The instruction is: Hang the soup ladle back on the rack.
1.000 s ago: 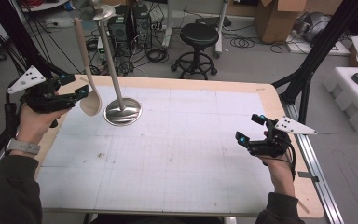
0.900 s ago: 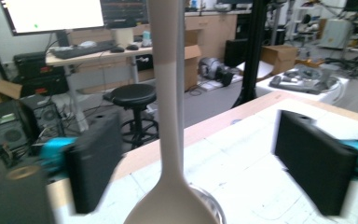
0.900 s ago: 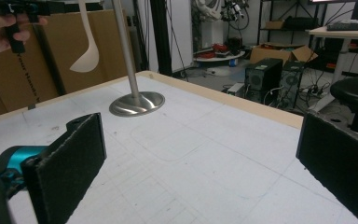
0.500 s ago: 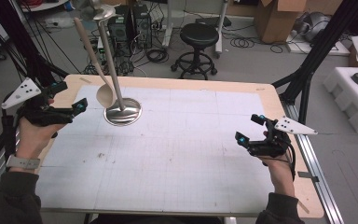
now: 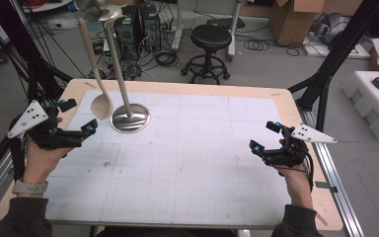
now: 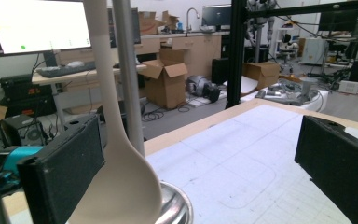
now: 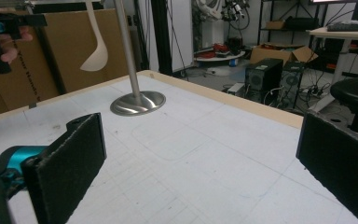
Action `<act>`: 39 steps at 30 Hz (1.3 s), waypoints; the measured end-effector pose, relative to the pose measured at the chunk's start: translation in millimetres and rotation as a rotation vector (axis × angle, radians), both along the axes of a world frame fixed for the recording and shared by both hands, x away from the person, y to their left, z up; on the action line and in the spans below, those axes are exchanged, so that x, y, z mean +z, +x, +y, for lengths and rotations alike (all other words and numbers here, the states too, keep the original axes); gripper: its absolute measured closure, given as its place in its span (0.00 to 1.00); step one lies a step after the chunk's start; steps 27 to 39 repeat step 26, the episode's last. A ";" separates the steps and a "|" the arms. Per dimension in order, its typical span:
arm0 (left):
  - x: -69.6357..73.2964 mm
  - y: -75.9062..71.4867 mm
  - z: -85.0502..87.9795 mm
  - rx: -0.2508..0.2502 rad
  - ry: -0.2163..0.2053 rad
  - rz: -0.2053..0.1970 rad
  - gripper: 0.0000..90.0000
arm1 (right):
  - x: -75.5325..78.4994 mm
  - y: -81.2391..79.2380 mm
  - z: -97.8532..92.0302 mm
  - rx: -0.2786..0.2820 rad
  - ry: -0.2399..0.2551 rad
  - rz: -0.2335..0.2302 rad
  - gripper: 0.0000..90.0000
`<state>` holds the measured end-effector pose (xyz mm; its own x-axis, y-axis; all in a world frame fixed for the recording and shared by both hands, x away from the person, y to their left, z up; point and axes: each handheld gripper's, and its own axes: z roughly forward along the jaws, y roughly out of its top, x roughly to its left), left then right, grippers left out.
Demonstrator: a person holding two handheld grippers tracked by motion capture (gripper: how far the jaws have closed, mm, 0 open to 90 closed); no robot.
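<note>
In the high view our left gripper (image 5: 76, 118) stands wide open and empty near the hanging spoon (image 5: 100, 104); its own view shows the spoon beside one jaw. The right gripper (image 5: 265, 137) is open and empty too.

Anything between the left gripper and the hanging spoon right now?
Nothing. In the high view only bare mat separates the open left gripper from the spoon, which hangs beside the stand.

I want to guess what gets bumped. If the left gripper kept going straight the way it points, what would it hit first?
Probably the pale spoon hanging from the metal stand. In the left gripper view its bowl sits just ahead of the open left gripper, close by one jaw, with the stand right behind it.
</note>
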<state>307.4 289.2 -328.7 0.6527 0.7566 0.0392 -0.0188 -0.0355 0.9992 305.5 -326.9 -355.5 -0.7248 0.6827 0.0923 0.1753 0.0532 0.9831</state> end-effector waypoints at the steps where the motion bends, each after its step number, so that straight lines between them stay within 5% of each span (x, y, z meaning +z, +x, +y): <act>1: -2.6 -1.5 0.4 -0.007 -0.007 -0.004 0.02 | -0.1 0.1 -0.1 0.001 -0.002 0.001 0.00; 5: -14.4 -6.6 3.9 -0.015 -0.037 -0.005 0.02 | -1.0 -0.1 0.0 -0.004 -0.006 0.003 0.00; 17: -30.3 -13.8 17.9 0.022 -0.008 0.041 0.02 | -1.4 -0.9 1.4 -0.010 -0.012 -0.005 0.00; 39: -25.6 -13.6 13.3 0.000 -0.039 0.028 0.02 | 1.8 -5.1 9.3 0.021 -0.007 -0.036 0.00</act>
